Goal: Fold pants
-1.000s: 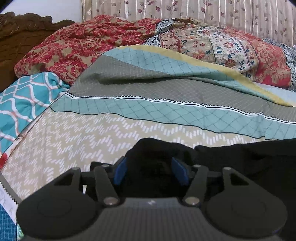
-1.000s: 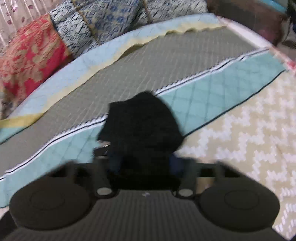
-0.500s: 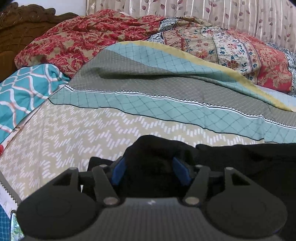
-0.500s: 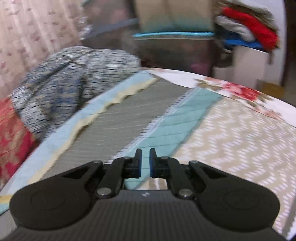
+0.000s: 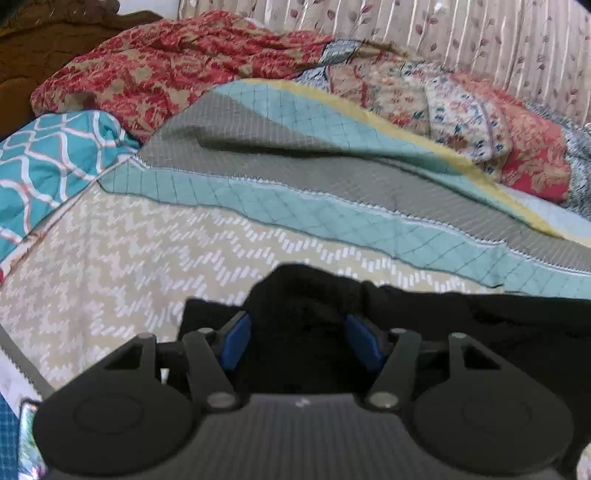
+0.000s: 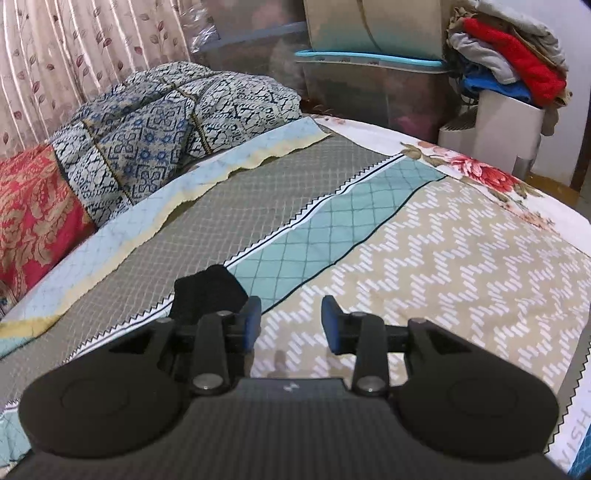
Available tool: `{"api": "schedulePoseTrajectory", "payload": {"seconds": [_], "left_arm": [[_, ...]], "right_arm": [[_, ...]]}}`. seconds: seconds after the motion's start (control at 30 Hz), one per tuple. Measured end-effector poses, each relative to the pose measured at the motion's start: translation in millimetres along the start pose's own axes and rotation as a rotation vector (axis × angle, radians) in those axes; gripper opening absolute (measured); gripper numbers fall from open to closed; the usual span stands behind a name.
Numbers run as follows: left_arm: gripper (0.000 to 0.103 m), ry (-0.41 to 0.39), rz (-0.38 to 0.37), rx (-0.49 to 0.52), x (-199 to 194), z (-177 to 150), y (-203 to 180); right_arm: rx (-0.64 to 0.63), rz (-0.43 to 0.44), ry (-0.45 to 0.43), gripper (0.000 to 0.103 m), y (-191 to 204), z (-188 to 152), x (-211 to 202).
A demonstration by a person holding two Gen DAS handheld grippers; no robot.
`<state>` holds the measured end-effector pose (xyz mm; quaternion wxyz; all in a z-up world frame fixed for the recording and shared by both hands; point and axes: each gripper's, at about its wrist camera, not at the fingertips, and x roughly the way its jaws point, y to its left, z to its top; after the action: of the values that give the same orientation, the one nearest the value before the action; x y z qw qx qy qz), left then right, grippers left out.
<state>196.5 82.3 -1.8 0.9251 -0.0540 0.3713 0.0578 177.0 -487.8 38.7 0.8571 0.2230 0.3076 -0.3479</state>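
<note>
Bedroom: a bed [image 5: 155, 258] under a striped quilt in beige zigzag, teal grid and grey bands. A leaf-print curtain [image 5: 480, 33] hangs at 12 o'clock in the left wrist view. Red floral bedding [image 5: 166, 66] is heaped at 11, with a teal wave-print pillow [image 5: 48, 158] at 9.

Left claw [image 5: 301, 341], at 6 o'clock in its own view: the blue pads [image 5: 234, 343] sit at mid width with a bunched fold of the black pants [image 5: 480, 325] packed between them. Reads as a grip on the pants. The rest of the cloth trails off to 3 o'clock, flat on the quilt. My read is that the left claw is pinning this end as an anchor while the other side gets repositioned.

Right wrist view: a blue-patterned blanket [image 6: 166, 122] at 10 to 11, a storage bin [image 6: 369, 81] at 12, and a clothes pile [image 6: 509, 62] on a white unit at 1 to 2.

Right claw [image 6: 291, 325]: the jaws have just been opening and now stand at a moderate gap with only bare quilt between them, so it holds nothing. A black corner of the pants [image 6: 210, 295] lies just beside its left finger at 8 o'clock, outside the jaws.

Probably between grasps: the right claw needs a fresh hold before the next fold.
</note>
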Motion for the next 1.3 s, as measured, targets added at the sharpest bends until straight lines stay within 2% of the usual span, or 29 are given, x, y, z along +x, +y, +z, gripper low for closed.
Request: {"api": "schedulePoseTrajectory", "payload": {"seconds": [0.13, 0.2, 0.27, 0.37, 0.47, 0.57, 0.63, 0.67, 0.7, 0.73, 0.77, 0.87, 0.93, 1.03, 1.13, 1.3], "left_arm": [[0.063, -0.111, -0.013, 0.078, -21.4, 24.8, 6.8], [0.072, -0.144, -0.033, 0.170, -23.5, 35.4, 0.2], [0.075, -0.158, -0.059, 0.301, -18.5, 44.0, -13.2], [0.088, -0.156, -0.158, 0.495, 2.3, 44.8, -30.9], [0.089, -0.103, -0.156, 0.594, 35.2, 39.2, -44.0], [0.087, -0.031, -0.151, 0.646, 63.9, 32.2, -52.9], [0.072, 0.006, -0.161, 0.663, 73.6, 25.9, -55.2], [0.049, 0.029, -0.176, 0.671, 77.2, 22.9, -55.9], [0.022, 0.065, -0.202, 0.678, 79.8, 18.0, -56.5], [0.012, 0.087, -0.224, 0.681, 80.5, 17.3, -57.4], [0.009, 0.084, -0.227, 0.684, 78.3, 17.0, -60.7], [0.008, -0.006, -0.179, 0.700, 55.3, 22.9, -65.8], [0.008, -0.048, -0.192, 0.626, 31.2, 36.5, -56.1], [0.008, -0.122, -0.216, 0.533, -18.1, 48.1, -37.4], [0.008, -0.189, -0.224, 0.485, -68.9, 42.9, -18.0], [0.008, -0.253, -0.233, 0.388, -148.9, 18.4, 23.7]], "right_arm": [[-0.028, 0.016, -0.038, 0.039, 1.7, 14.0, -9.1], [-0.050, 0.053, -0.042, 0.039, 4.3, 22.9, -10.7], [-0.075, 0.109, -0.029, 0.041, 9.0, 30.8, -9.1], [-0.173, 0.193, 0.058, 0.052, 27.1, 31.6, 6.6], [-0.276, 0.231, 0.107, 0.052, 54.3, 20.5, 24.5], [-0.419, 0.263, 0.192, 0.054, 90.5, 3.9, 47.7], [-0.522, 0.245, 0.296, 0.055, 112.2, -12.0, 68.2], [-0.576, 0.192, 0.315, 0.053, 119.6, -21.4, 79.0], [-0.612, 0.139, 0.308, 0.052, 122.2, -28.4, 87.8], [-0.617, 0.118, 0.293, 0.039, 120.9, -29.2, 94.3], [-0.573, 0.115, 0.268, 0.031, 115.3, -21.9, 96.3], [-0.314, 0.156, 0.118, 0.031, 79.9, 21.6, 73.9], [-0.155, 0.207, 0.089, 0.030, 48.9, 51.2, 50.8], [-0.030, 0.288, 0.066, 0.030, 6.4, 76.0, 12.6], [0.035, 0.363, 0.056, 0.030, -31.7, 74.7, -33.8], [0.066, 0.455, 0.029, 0.031, -79.6, 45.2, -95.0]]}}
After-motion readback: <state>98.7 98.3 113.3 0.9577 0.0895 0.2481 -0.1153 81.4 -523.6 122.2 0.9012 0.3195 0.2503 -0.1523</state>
